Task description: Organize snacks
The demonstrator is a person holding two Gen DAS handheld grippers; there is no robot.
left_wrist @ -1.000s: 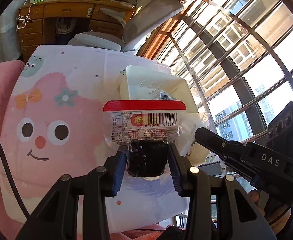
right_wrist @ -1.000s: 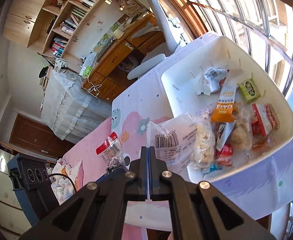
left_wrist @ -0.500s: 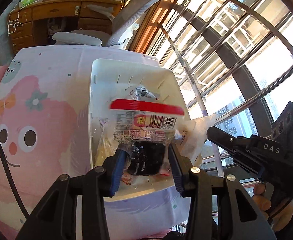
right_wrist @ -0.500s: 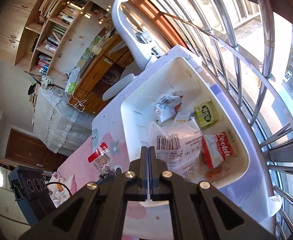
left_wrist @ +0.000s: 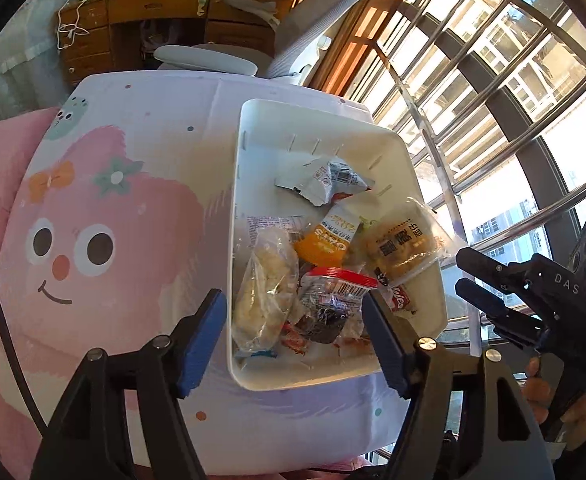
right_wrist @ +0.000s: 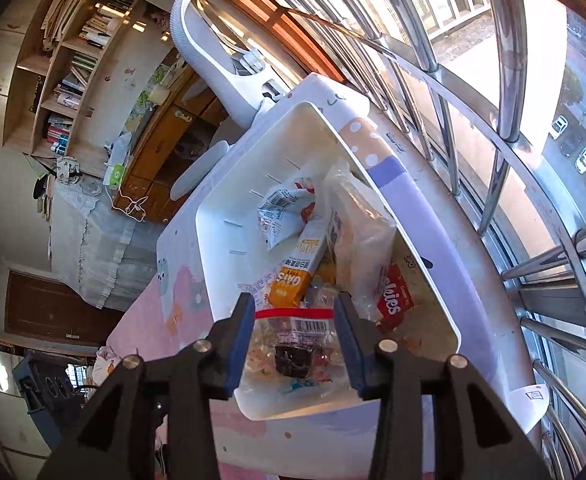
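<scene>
Both grippers hung over the white rectangular plastic bin, which sat on the cartoon-printed pastel tablecloth close to the barred window. The left gripper had just been opening; its blue-padded jaws stood wide apart, clear of everything. The clear snack packet with a red top strip and a dark filling lay loose between and just ahead of them, on top of the heap at the bin's near end. The right gripper had also just been opening, and its jaws stood parted with nothing pressed between the pads. The pale clear-wrapped bread packet rested ahead of it, leaning against the bin's far-side wall beside the orange oat bar wrapper and the red cookie packet.

The main risks seemed to lie in the withdrawal. The red-topped packet sat high on the pile and directly between the left fingers, so a pad catching its crinkled film on the way back could probably drag it over the near rim onto the cloth. The same packet also lay right between the right gripper's fingers in its own view, so either tool might snag it. The two grippers were close together over the same end of the bin, and pulling both back at once could knock them together. The bread packet, propped against the window-side wall, looked likely to slump, or to tip over that rim if nudged.
</scene>
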